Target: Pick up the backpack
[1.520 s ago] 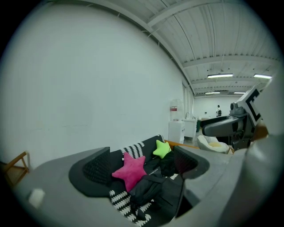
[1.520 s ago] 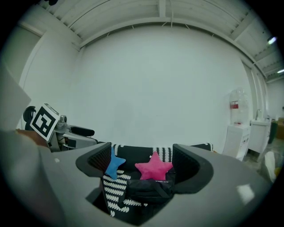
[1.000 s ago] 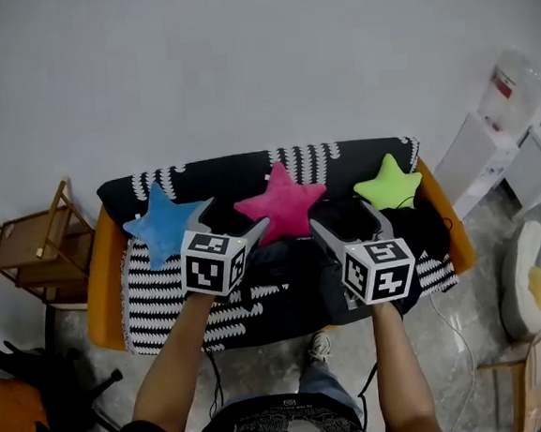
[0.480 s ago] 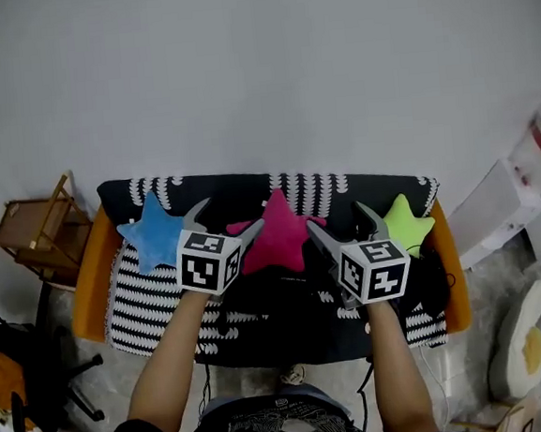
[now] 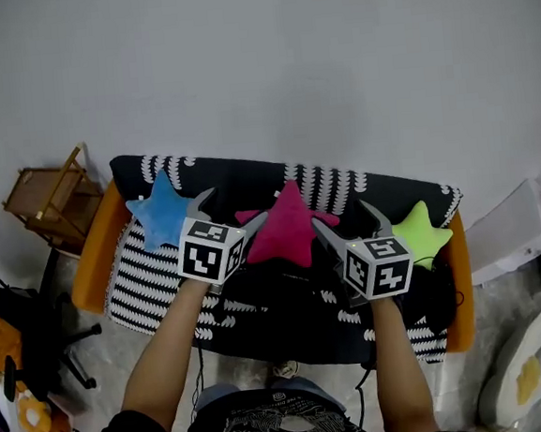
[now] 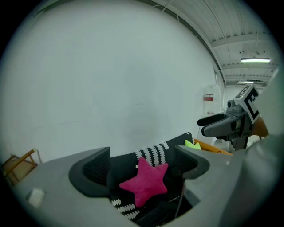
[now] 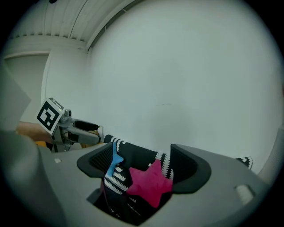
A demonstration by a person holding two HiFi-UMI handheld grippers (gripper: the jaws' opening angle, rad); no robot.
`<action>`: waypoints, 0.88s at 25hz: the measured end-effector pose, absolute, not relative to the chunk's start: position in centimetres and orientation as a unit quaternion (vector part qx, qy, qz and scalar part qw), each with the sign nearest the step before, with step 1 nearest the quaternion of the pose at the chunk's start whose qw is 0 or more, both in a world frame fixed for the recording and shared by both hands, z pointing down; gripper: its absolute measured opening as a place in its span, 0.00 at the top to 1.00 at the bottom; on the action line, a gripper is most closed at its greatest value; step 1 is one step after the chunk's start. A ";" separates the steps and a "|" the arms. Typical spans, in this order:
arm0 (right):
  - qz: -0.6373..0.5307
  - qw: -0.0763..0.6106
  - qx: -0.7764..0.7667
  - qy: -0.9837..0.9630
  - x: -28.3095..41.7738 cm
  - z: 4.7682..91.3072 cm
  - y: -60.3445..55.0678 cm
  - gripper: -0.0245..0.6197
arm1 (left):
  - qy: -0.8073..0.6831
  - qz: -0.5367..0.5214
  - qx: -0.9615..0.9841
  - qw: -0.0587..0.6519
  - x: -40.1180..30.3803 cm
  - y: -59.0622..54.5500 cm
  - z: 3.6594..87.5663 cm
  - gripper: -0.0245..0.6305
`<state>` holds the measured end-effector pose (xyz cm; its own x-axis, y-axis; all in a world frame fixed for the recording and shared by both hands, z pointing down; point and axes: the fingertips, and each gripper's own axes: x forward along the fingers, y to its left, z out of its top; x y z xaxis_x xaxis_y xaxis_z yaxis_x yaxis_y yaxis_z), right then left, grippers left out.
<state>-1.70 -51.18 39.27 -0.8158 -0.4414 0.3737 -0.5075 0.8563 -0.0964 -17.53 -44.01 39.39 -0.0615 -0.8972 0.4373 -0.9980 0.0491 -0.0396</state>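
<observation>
Backpack [image 5: 291, 284], one only, black, slumped on the middle of the sofa [image 5: 91, 264] seat, on top of the black-and-white striped cover [image 5: 145, 287], just in front of the pink star cushion [image 5: 286, 228]; outline hard to make out against the dark fabric. Three star cushions in a row along the sofa's back edge: blue star cushion [image 5: 162, 215] toward the left end, the pink one in the middle, green star cushion [image 5: 421, 235] toward the right end. Two grippers held out above the seat, side by side and well apart. Left gripper [image 5: 234, 207]: jaws spread wide, nothing between the pads, only the pink cushion far beyond the gap. Right gripper [image 5: 344, 215]: jaws also wide apart, just narrowed a little, clasping nothing. Neither one touching the backpack. One wooden rack [image 5: 52, 196] on the floor beside the sofa's left end.
</observation>
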 end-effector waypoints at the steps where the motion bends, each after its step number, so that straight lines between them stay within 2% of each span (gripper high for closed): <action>1: 0.098 0.180 0.243 -0.948 -1.8 40.1 -51.2 0.32 | -0.707 0.175 0.668 0.155 -17.5 -44.0 40.1 0.29; 22: 0.117 0.351 0.095 -0.924 -3.3 58.9 -47.4 0.34 | -0.600 0.323 0.679 0.272 -17.4 -39.9 59.8 0.29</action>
